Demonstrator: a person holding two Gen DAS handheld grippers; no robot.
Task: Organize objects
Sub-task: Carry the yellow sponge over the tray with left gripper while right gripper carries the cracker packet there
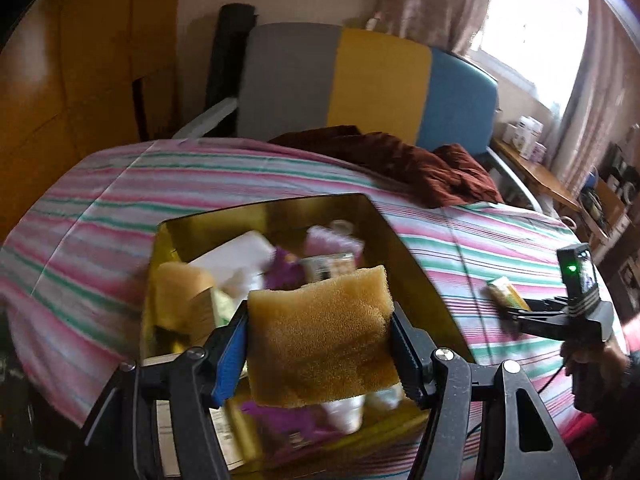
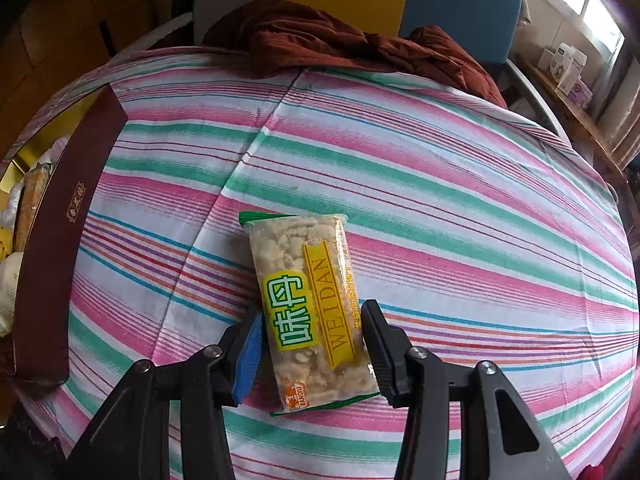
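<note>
The left gripper [image 1: 320, 340], clamped on the porous yellow-brown sponge block [image 1: 320, 332], hangs directly over the gold-lined open box [image 1: 400, 240], while the right gripper [image 2: 310, 354] pinches the clear snack packet [image 2: 308, 304] off to the box's right.

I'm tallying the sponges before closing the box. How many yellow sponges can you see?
2: one sponge clamped in the left gripper above the box; another sponge lying inside the box at its left. More may be buried.

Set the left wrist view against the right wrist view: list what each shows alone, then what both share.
Left wrist only: the left gripper clamping a yellow sponge over the gold-lined box, whose contents show.

Right wrist only: the snack packet's label, readable between the right gripper fingers, and the box's dark red outer wall.

Both: the snack packet, striped sheet, brown cloth, and box.
</note>
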